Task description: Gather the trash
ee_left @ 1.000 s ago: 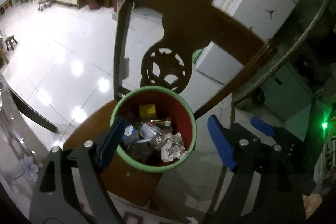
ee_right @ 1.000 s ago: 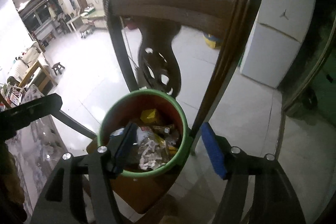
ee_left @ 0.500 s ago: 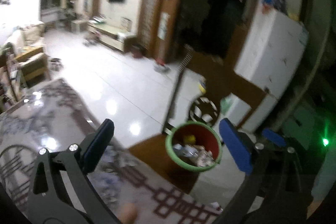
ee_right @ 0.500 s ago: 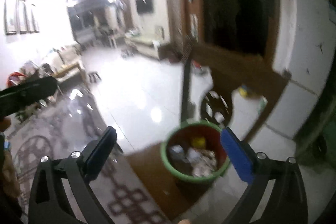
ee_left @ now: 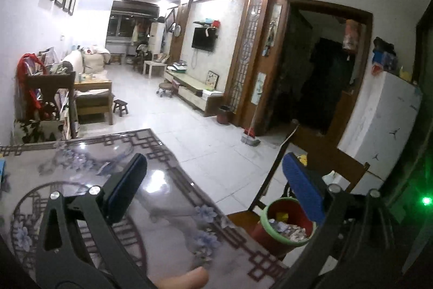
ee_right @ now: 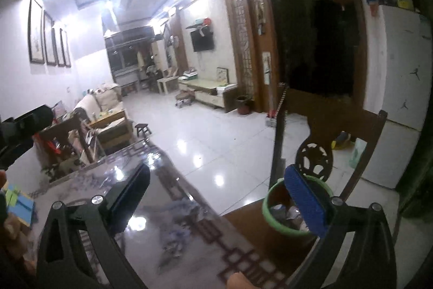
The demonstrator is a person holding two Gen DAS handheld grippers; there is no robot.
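The round red plastic bin with a green rim (ee_left: 273,230) stood upright on a wooden chair seat (ee_left: 242,218), full of crumpled trash (ee_left: 288,228).

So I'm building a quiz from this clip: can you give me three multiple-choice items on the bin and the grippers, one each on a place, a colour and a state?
1. Where does the bin stand?
A. on the chair seat
B. on the table
C. on top of the fridge

2. What colour is the bin's rim?
A. blue
B. green
C. yellow

3. How do the jaws of the left gripper and the right gripper stand?
A. both shut on trash
B. left open, right shut
C. both open, nothing between them

Answers:
1 A: the bin sits on the wooden seat, in front of the carved backrest, beside the table edge.
2 B: a green ring tops the red wall.
3 C: each wrist view shows the blue pads wide apart with only the room between them.
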